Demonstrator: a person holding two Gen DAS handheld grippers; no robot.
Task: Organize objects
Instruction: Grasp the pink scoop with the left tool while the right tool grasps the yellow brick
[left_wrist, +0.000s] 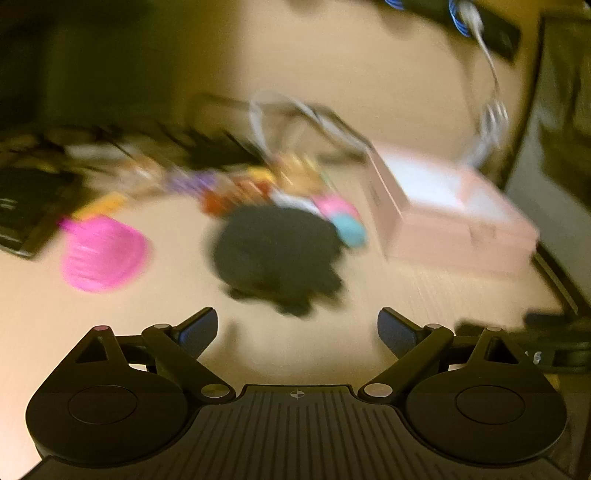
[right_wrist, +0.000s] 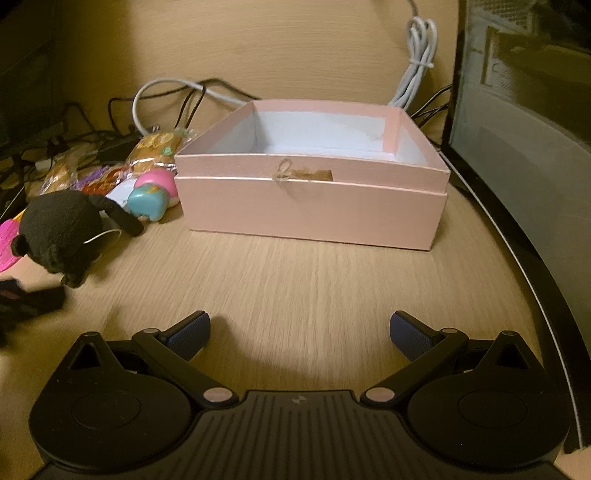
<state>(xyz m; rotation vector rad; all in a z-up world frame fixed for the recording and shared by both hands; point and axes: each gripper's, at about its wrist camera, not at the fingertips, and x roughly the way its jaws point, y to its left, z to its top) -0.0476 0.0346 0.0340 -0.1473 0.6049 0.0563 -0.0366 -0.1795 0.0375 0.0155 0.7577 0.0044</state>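
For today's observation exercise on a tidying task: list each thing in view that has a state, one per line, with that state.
Pink box: open, no lid on, nothing visible inside.
Black plush toy: lying on the desk beside the box, not held.
Grey cable: bundled and tied, behind the box.
Left gripper: jaws open, holding nothing.
Right gripper: jaws open, holding nothing.

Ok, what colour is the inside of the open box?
White inside the pink box, clearest in the right wrist view.
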